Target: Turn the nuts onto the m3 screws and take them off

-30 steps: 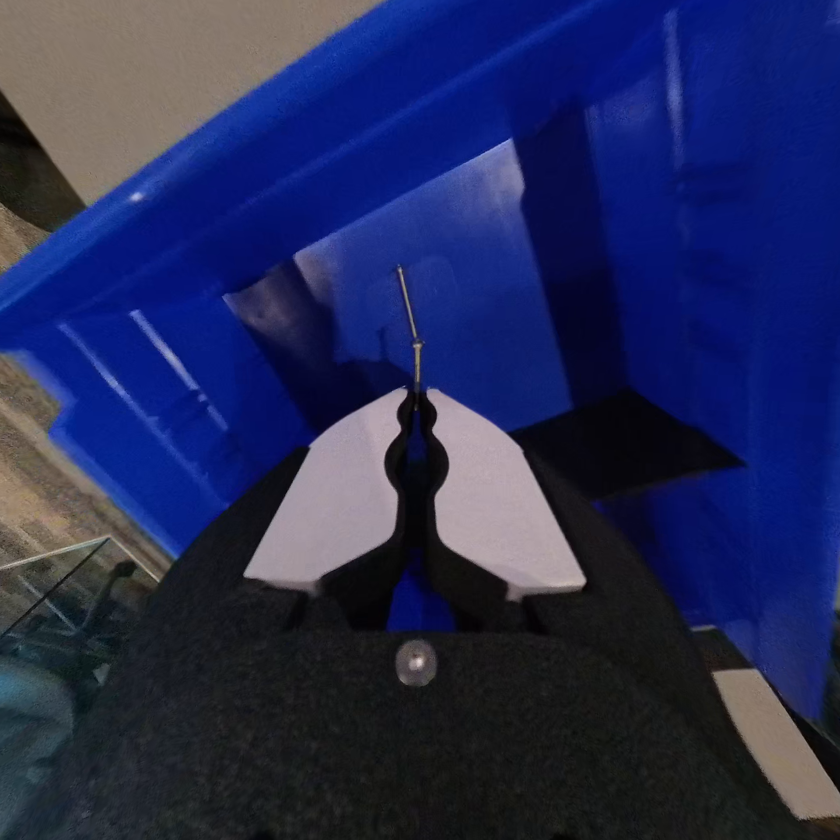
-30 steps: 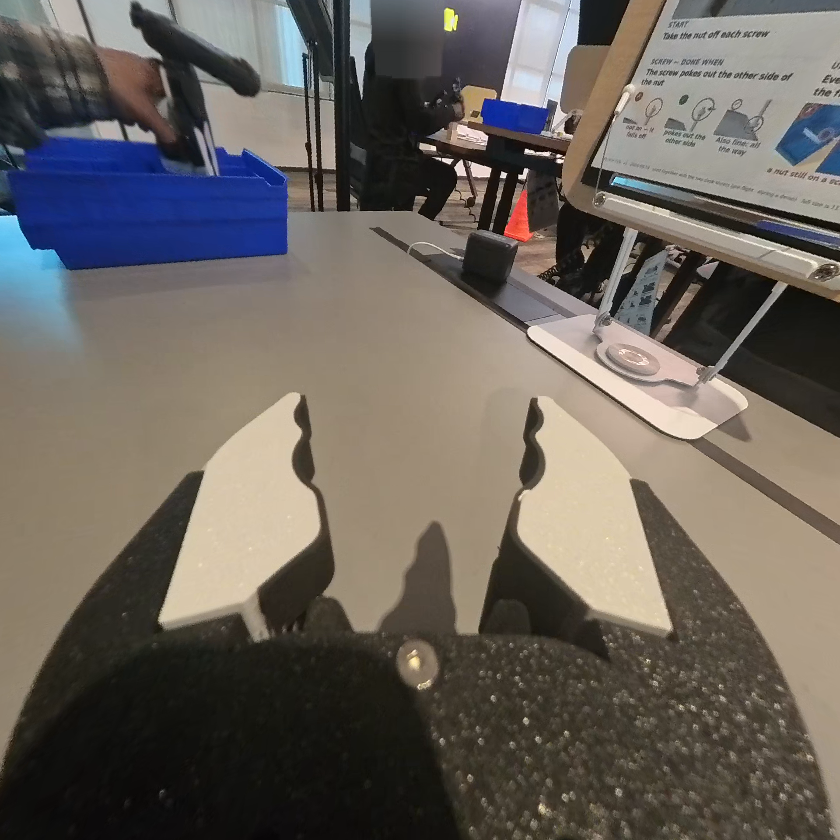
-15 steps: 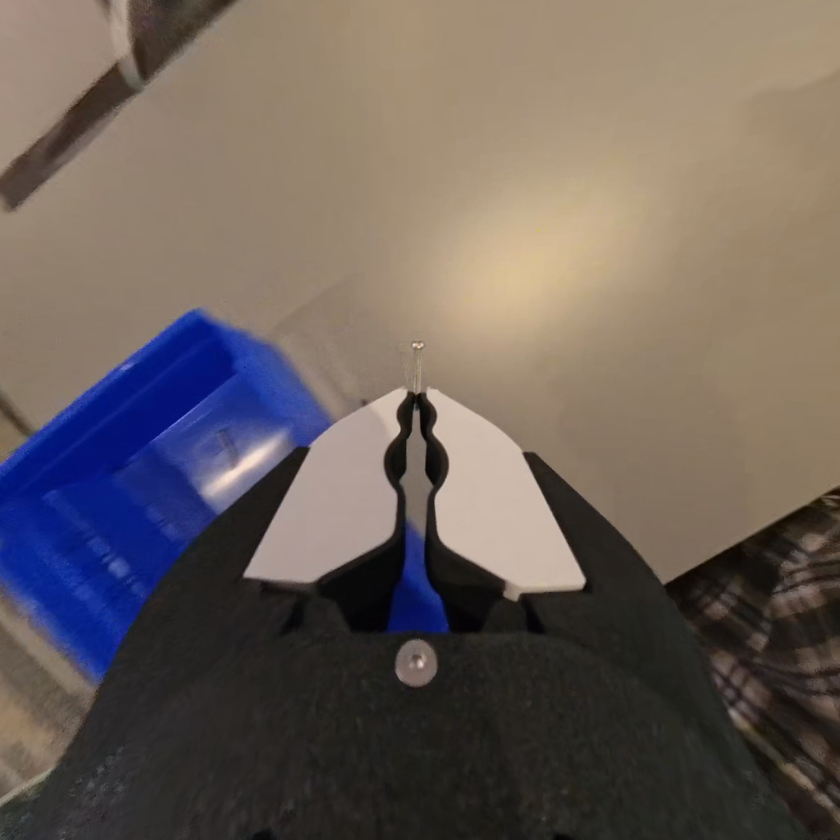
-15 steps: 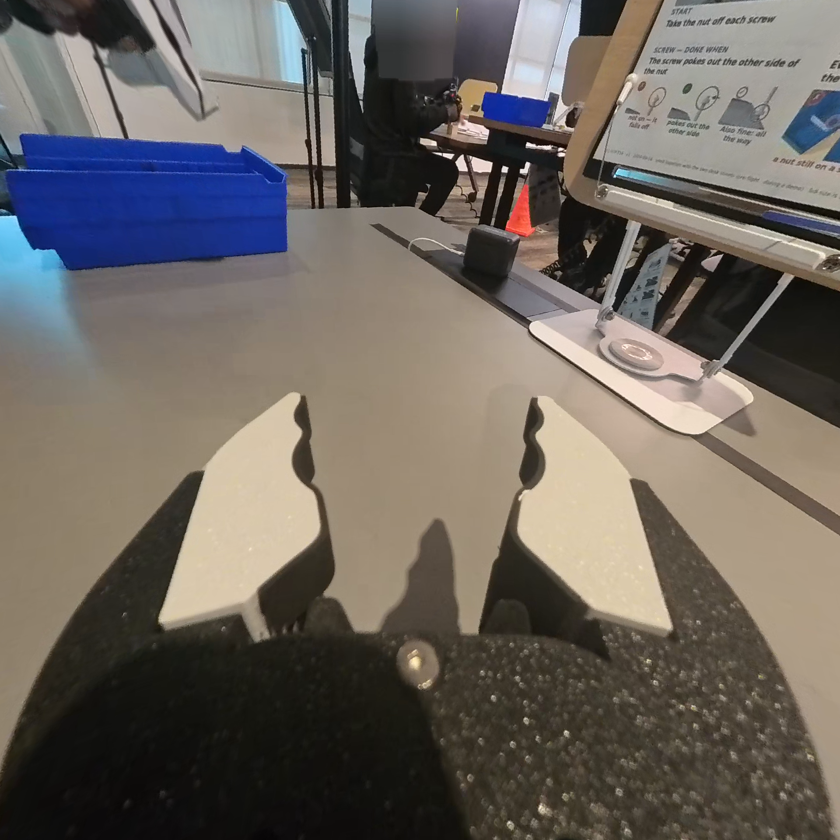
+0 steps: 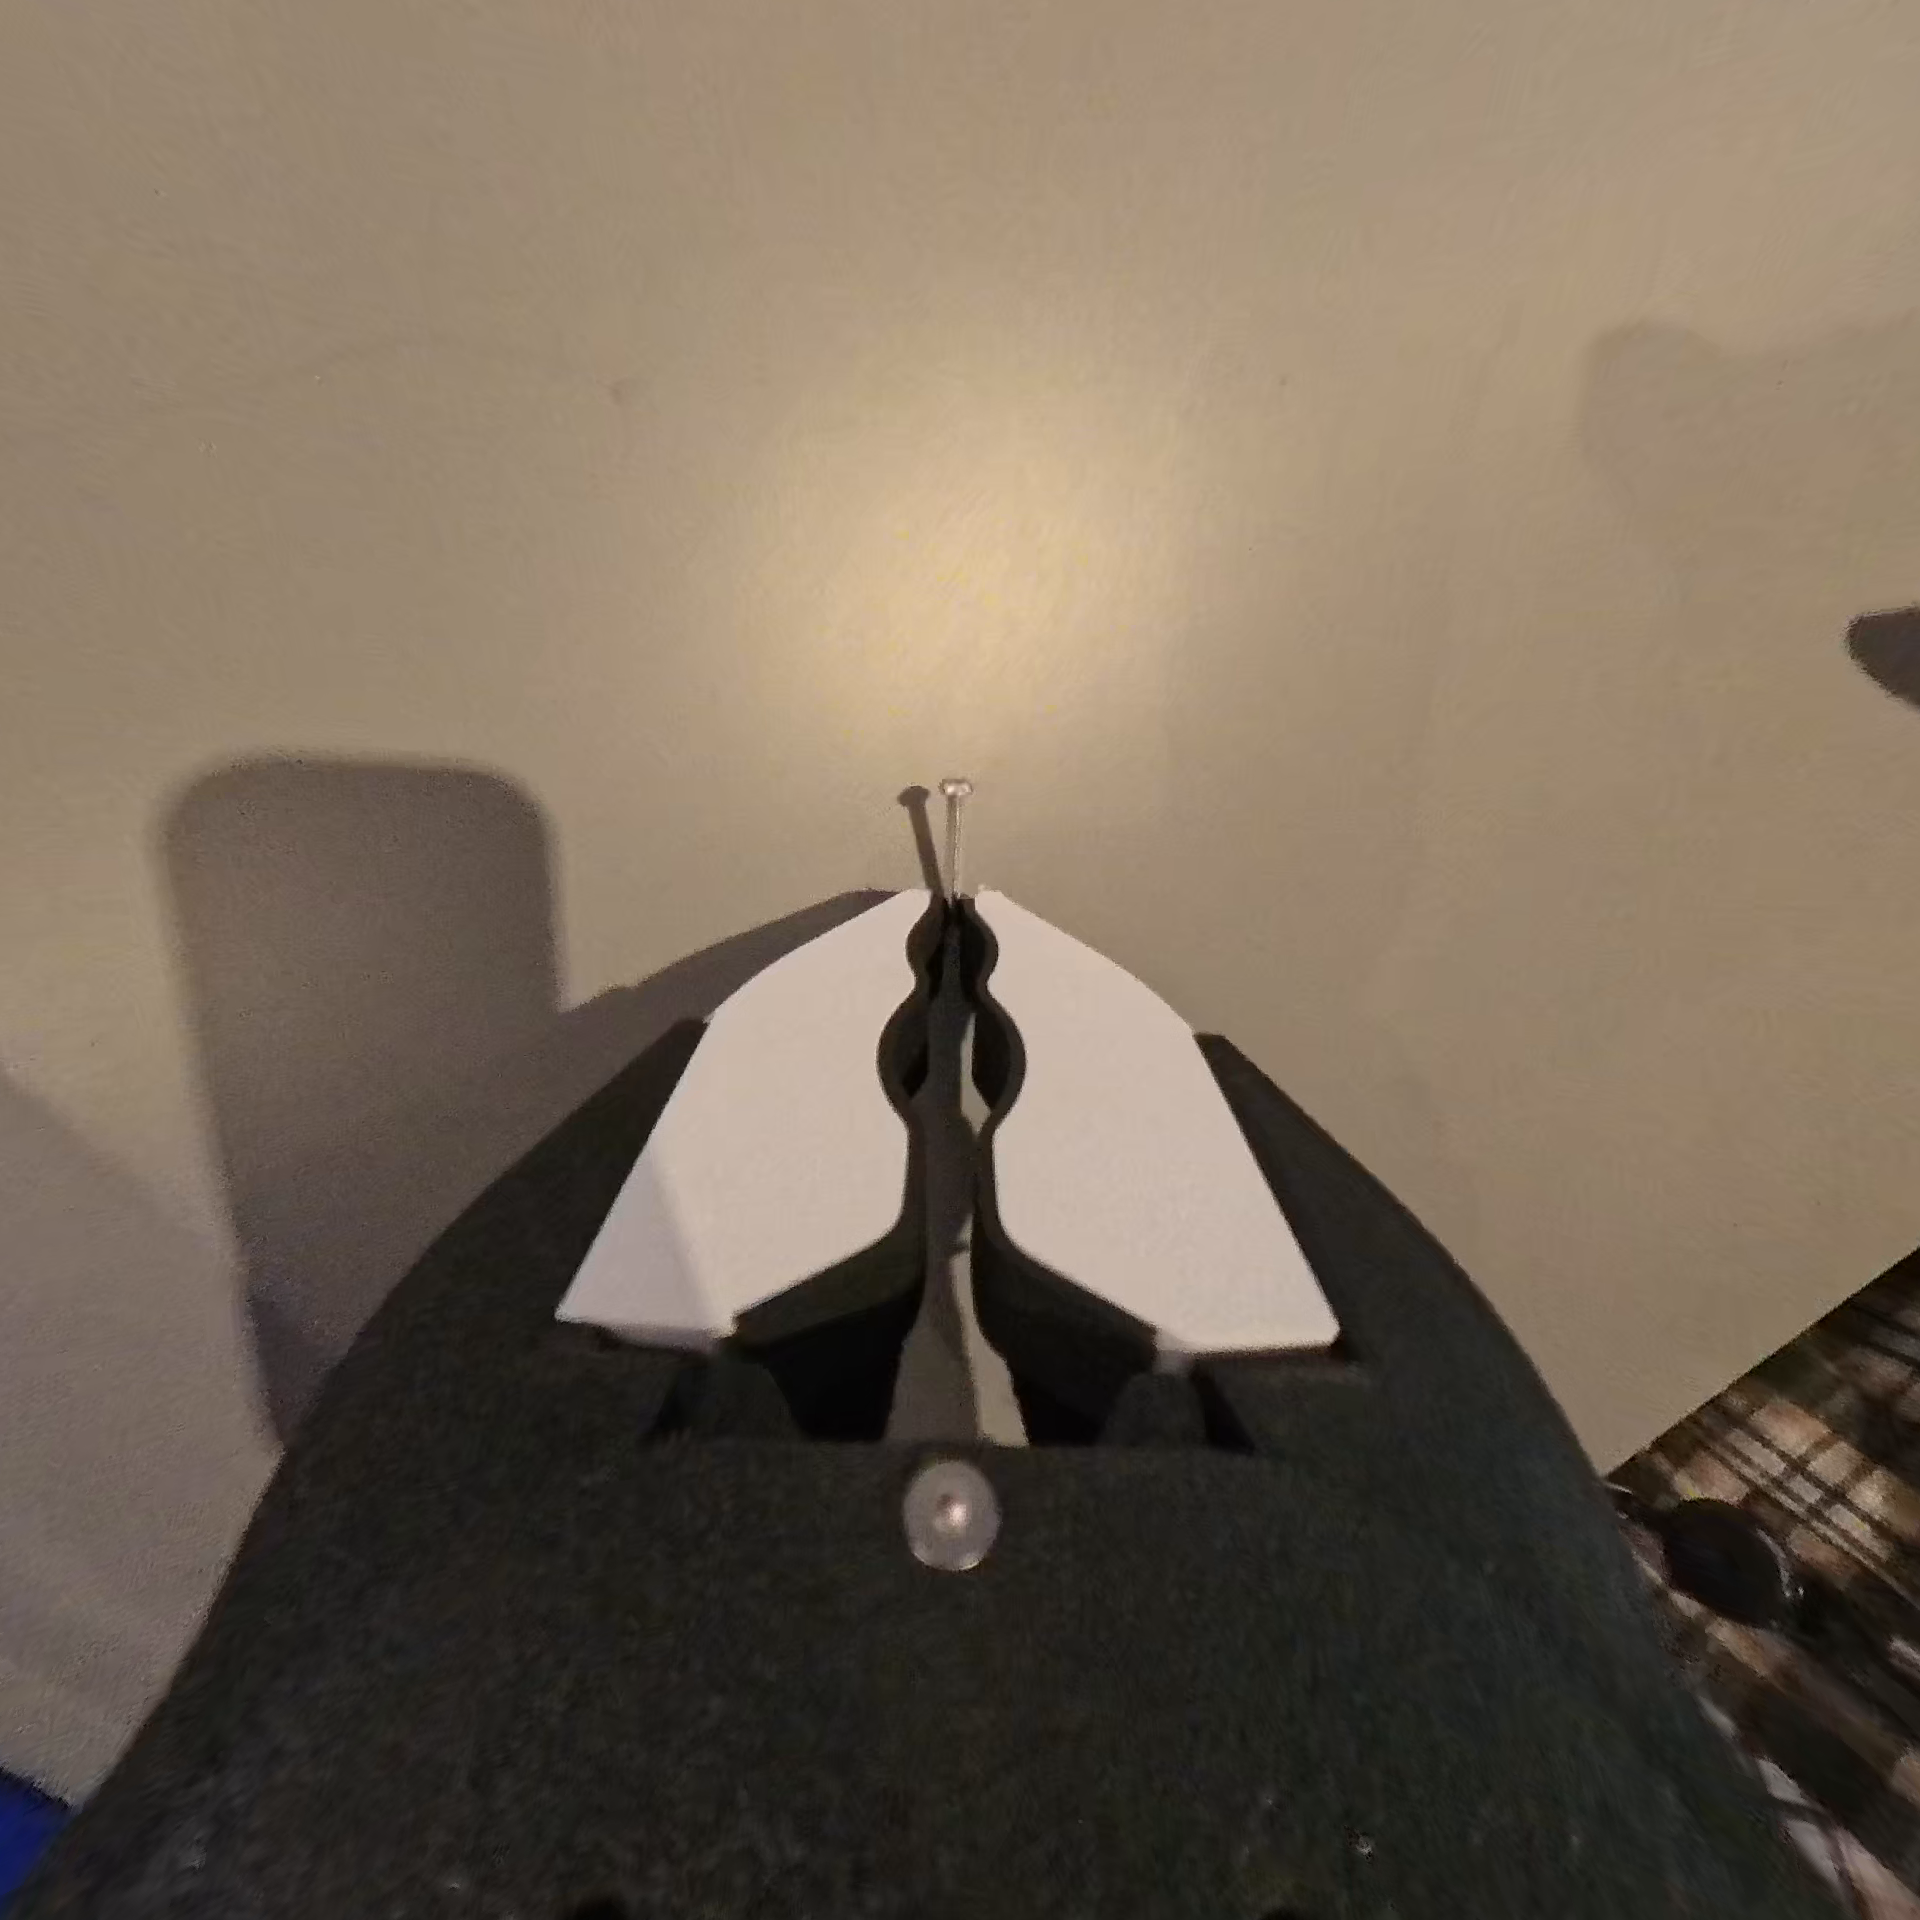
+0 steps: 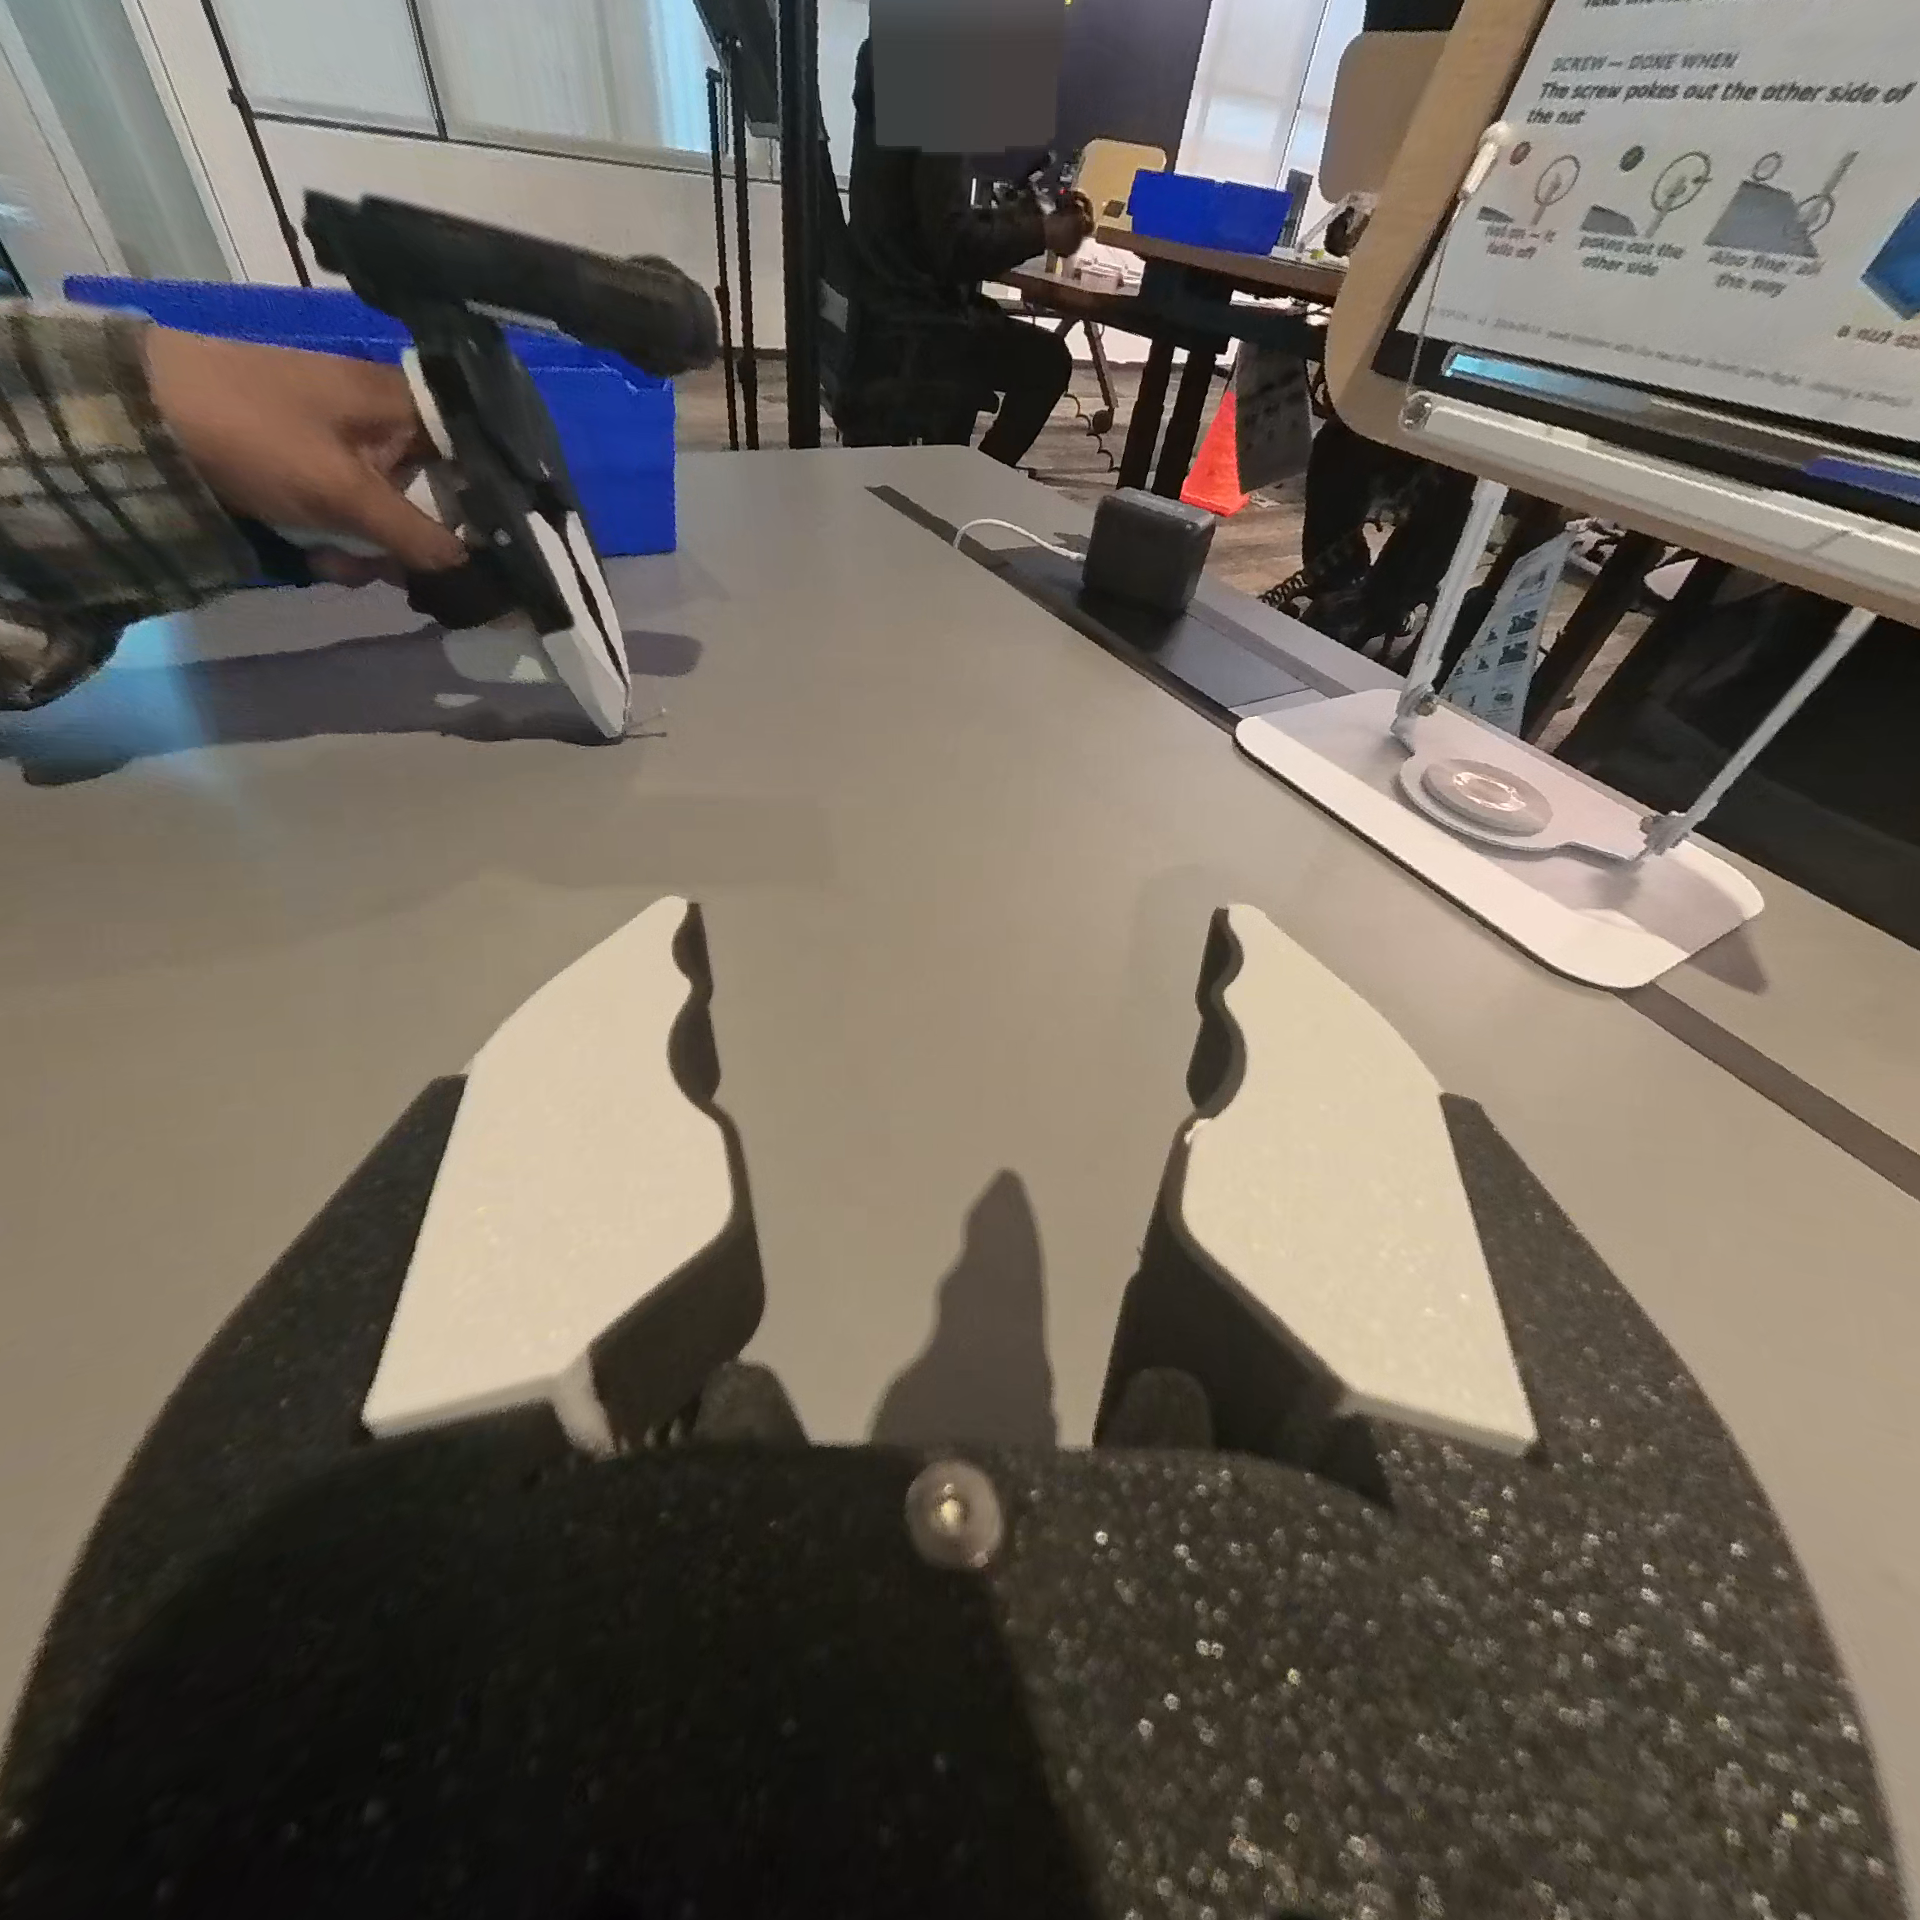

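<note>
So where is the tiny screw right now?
The screw is pinched in the tips of the left gripper, sticking out just above the grey table. In the right wrist view that gripper sits far left, before the blue bin.

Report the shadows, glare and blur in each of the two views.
Left wrist view: a warm glare patch on the beige tabletop; the thin silver screw in the shut left tool casts a sharp dark shadow beside it. Right wrist view: the open right tool is crisp; the hand and the tilted instruction board are soft.
</note>
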Demonstrator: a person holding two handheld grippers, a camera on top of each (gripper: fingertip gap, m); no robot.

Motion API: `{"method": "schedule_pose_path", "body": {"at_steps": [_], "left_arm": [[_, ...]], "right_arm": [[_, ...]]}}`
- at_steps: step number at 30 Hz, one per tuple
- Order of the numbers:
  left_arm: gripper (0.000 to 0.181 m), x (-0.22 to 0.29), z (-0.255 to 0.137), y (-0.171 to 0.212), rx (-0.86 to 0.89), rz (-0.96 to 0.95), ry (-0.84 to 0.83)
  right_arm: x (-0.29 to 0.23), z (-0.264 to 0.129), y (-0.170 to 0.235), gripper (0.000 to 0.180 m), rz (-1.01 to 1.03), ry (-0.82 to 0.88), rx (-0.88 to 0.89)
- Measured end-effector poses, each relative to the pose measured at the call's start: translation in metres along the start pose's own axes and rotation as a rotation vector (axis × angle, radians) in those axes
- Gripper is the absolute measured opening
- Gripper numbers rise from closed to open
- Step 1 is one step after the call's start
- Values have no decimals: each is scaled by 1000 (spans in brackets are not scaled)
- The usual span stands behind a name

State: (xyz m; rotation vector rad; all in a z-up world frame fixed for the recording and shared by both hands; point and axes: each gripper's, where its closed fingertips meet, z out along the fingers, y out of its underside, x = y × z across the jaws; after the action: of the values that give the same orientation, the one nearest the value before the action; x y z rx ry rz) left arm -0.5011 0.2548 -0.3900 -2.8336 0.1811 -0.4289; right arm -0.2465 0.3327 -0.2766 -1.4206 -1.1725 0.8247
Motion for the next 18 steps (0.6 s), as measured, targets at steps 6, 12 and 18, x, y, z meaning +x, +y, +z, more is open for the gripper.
{"method": "schedule_pose_path", "body": {"at_steps": [6, 12, 18], "left_arm": [[2, 3, 2, -2, 0, -14, -2], [2, 3, 2, -4, 25, -13, 15], [3, 3, 2, -5, 38, -5, 32]], "right_arm": [[-3, 2, 2, 90, 0, -11, -11], [-4, 3, 3, 90, 1, -16, -13], [-5, 4, 4, 90, 2, -23, -16]]}}
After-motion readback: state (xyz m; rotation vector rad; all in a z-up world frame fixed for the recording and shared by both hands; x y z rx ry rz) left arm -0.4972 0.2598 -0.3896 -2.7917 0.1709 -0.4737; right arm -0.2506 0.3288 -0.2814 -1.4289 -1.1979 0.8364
